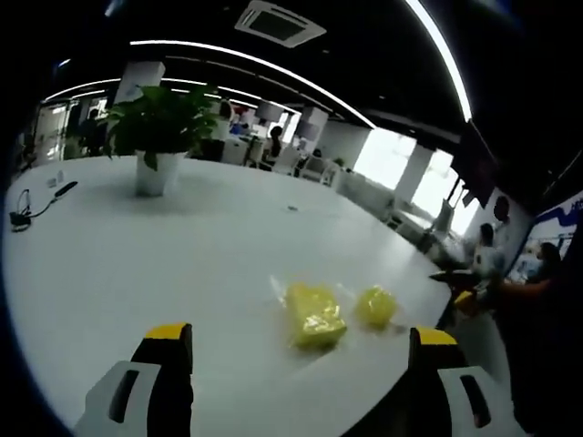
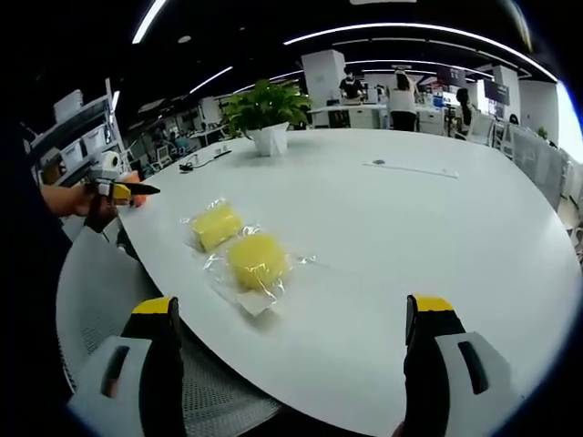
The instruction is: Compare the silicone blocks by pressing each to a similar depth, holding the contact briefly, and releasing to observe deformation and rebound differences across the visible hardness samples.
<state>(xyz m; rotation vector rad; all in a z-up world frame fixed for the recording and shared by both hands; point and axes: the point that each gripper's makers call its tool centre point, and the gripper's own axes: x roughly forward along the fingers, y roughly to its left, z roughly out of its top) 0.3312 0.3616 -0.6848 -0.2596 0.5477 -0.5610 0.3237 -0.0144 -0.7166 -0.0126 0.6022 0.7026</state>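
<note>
Two yellow silicone blocks lie in clear plastic wraps near the edge of a white table (image 1: 182,255). The squarish block (image 1: 314,314) (image 2: 217,225) is beside the rounder block (image 1: 375,305) (image 2: 257,260). My left gripper (image 1: 301,333) is open, hovering above the table just short of the squarish block. It also appears in the right gripper view as a yellow-and-black tool held in a hand, the left gripper (image 2: 123,191), off the table edge. My right gripper (image 2: 293,305) is open, held back from the round block over the table edge (image 2: 273,382). Neither gripper touches a block.
A potted plant in a white pot (image 1: 159,137) (image 2: 267,114) stands farther in on the table. A cable with a plug (image 1: 36,205) (image 2: 200,161) lies near it. A grey mesh chair (image 2: 100,309) sits below the table edge. People sit at desks in the background.
</note>
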